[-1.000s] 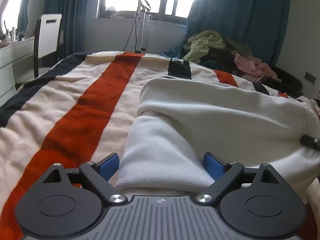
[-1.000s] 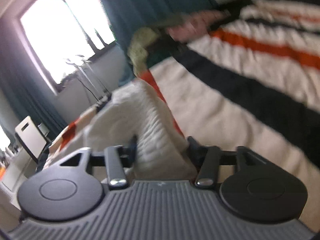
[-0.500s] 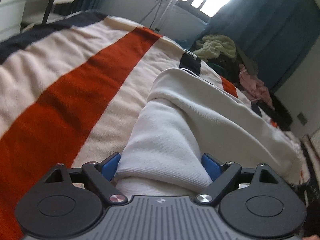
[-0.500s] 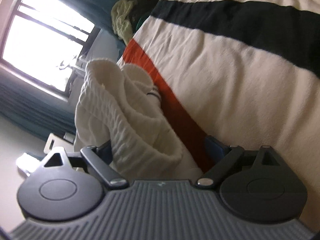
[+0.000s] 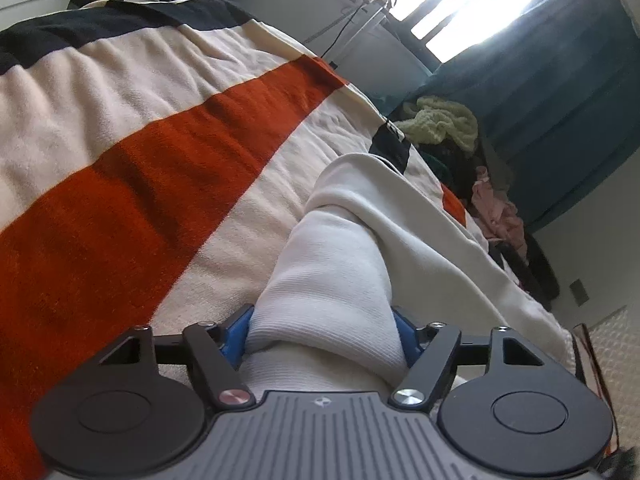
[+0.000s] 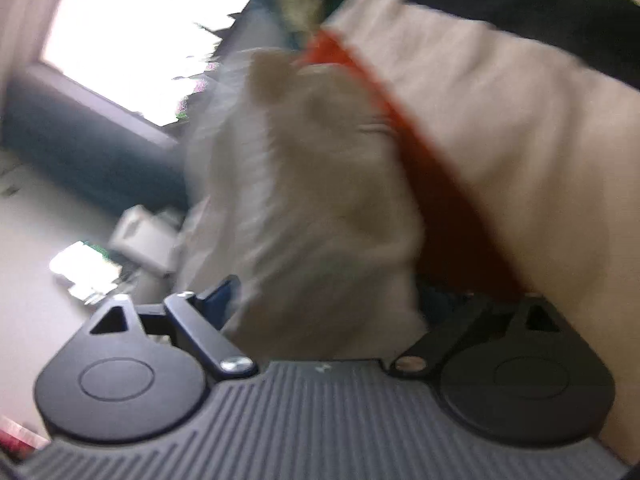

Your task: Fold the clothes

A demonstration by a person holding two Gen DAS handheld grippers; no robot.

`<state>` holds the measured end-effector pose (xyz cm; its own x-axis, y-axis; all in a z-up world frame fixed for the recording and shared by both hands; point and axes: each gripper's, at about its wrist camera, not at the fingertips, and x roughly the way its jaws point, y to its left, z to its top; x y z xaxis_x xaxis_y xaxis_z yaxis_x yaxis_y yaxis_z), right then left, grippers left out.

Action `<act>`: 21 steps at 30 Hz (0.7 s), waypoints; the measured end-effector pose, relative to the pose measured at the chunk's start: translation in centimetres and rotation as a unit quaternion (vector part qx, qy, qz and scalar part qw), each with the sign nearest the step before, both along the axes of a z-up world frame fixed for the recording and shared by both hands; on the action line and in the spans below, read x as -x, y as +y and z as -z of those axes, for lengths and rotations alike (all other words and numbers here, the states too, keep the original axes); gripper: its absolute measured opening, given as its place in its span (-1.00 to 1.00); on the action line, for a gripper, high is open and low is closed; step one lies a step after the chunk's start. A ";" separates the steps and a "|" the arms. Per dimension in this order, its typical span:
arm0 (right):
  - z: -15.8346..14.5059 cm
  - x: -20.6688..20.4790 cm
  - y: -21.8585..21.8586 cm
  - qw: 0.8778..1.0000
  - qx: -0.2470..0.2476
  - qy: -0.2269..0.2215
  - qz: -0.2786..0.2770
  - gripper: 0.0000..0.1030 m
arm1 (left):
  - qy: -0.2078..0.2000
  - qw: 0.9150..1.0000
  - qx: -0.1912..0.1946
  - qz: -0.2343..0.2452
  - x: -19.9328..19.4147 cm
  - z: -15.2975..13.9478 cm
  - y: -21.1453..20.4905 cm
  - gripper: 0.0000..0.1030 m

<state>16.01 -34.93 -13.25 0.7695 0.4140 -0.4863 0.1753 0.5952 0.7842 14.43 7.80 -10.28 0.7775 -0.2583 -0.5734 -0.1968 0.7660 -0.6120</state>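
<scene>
Through the left wrist camera I see my left gripper point(image 5: 324, 332) clamped on a thick bunch of a white ribbed garment point(image 5: 332, 280). Its two blue pads point(image 5: 236, 334) press into the cloth from either side, with the fabric bulging up between them. Beyond the grip, the garment runs away from the camera and lies on a striped blanket point(image 5: 120, 184) with cream, orange and black bands. The blanket covers a bed, and the whole view is tilted. At the far edge of the bed sits a heap of other clothes point(image 5: 440, 122), pale green on top and pink lower down, in front of a dark teal curtain point(image 5: 560, 100). A bright window point(image 5: 472, 4) glares behind it.

The right wrist camera is badly smeared by motion. My right gripper point(image 6: 328, 304) has the same white garment point(image 6: 316, 208) bunched between its fingers, lifted clear of the blanket on that side. The fabric fills the gap between the fingers, so the grip looks closed on it, though the blur hides the far pad. To the right of the garment, the striped blanket point(image 6: 500, 140) shows its orange and black bands. A white glare from the window point(image 6: 140, 36) fills the upper left.
</scene>
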 end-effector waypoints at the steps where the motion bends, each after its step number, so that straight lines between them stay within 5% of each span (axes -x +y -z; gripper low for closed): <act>1: 0.3 0.1 -0.1 1.000 -0.011 0.001 0.008 0.66 | -0.001 1.000 0.004 -0.002 0.1 0.0 0.1 0.31; 9: -0.9 1.3 0.5 0.998 0.032 -0.003 0.054 0.64 | -0.029 0.999 0.039 -0.002 1.6 -0.7 0.6 -0.24; 17: 0.5 1.0 -0.3 0.999 -0.008 0.009 0.036 0.68 | -0.013 0.997 0.073 -0.016 1.3 0.1 1.4 -0.15; 21: 0.5 0.3 0.2 1.000 0.000 0.012 0.019 0.47 | -0.006 0.997 0.079 -0.022 1.0 0.4 1.5 0.00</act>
